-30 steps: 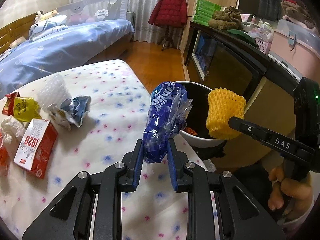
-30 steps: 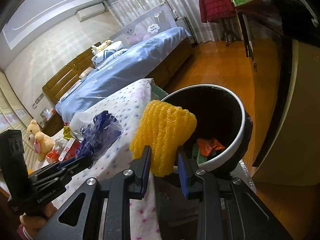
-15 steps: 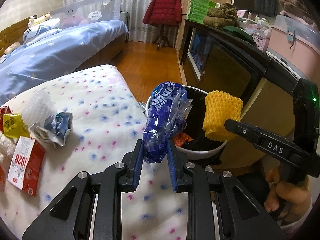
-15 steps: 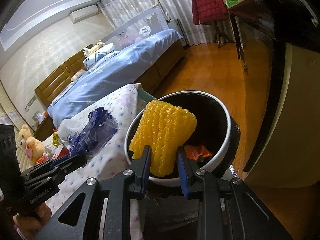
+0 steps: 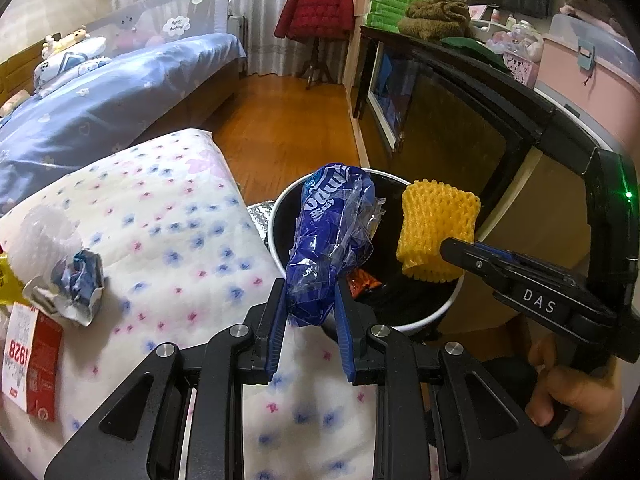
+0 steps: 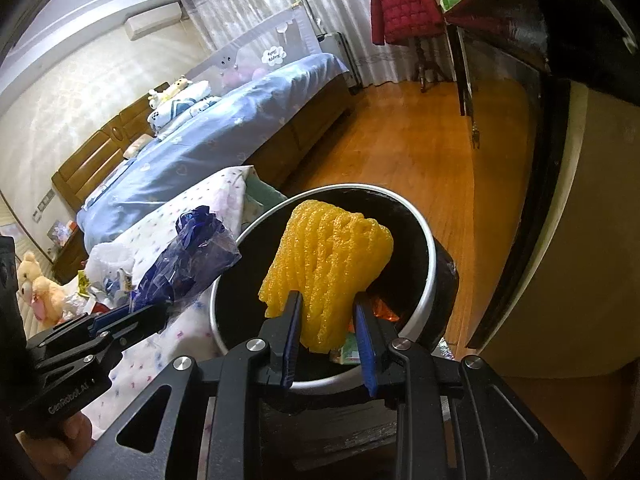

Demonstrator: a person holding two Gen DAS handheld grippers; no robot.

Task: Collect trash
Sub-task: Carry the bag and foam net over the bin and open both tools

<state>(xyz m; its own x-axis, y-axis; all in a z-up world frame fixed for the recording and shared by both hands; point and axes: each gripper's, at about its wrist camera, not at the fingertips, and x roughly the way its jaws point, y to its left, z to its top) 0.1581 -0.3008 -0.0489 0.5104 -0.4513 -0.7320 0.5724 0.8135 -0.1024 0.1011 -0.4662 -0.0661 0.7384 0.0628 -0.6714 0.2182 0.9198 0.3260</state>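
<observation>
Because both pieces of trash were meant for the same bin, each pair of tongs carried its load upright and clear of the bedding, so that letting go would drop it straight down. Nearest the left gripper (image 5: 310, 316), the blue plastic wrapper (image 5: 330, 248) stood pinched at its lower end between the two blue pads, which were closed onto it with only the crumpled film between them. Its top leaned over the near edge of the trash bin (image 5: 440, 312), just ahead of the fingertips, so it looked nearly ready to be dropped.

To the right of those tongs, the right gripper (image 6: 326, 336) squeezed the yellow foam net (image 6: 328, 264) in the same way, its pads set a little wider apart and pressed into the foam's lower part. The net hung directly above the bin's dark opening, where an orange wrapper (image 6: 384, 308) already lay at the bottom.

Left of the left tongs, on the flowered quilt (image 5: 180, 220), waited more to collect: a crumpled paper ball (image 5: 76, 284), a red carton (image 5: 32, 364) and a clear bag (image 5: 44, 228). Farther beyond the bin stretched the wooden floor (image 5: 280, 136) and a blue-covered bed (image 5: 100, 96).
</observation>
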